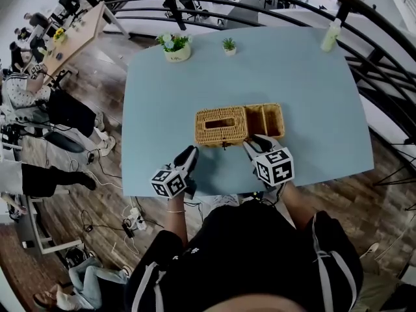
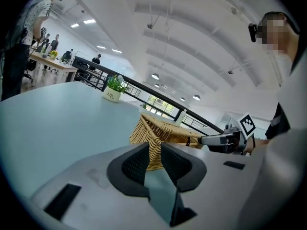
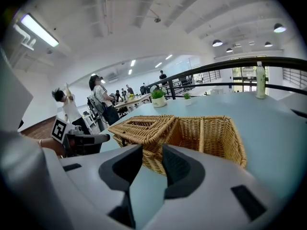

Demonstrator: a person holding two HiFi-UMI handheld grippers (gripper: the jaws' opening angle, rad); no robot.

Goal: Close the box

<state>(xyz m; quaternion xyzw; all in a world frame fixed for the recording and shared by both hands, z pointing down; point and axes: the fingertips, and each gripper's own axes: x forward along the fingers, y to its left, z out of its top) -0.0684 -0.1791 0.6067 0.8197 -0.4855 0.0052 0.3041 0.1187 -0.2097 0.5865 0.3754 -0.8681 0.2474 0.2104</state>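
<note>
A wicker box [image 1: 265, 119] stands near the front middle of the blue table [image 1: 292, 77]. Its right part is open, with a divider inside. Its lid [image 1: 221, 125], with an oval slot, lies over the left part; in the right gripper view the lid [image 3: 144, 127] sits left of the open basket [image 3: 211, 135]. My left gripper [image 1: 190, 152] hovers just short of the lid's front left corner, its jaws a narrow gap apart with nothing between them [image 2: 154, 147]. My right gripper [image 1: 250, 145] points at the box's front middle, also slightly open and empty [image 3: 152, 150].
A white pot with flowers [image 1: 174, 46], a small plant [image 1: 229, 45] and a bottle [image 1: 331, 36] stand along the table's far edge. A dark railing [image 1: 364, 51] curves behind and to the right. People sit at desks far left [image 1: 26, 90].
</note>
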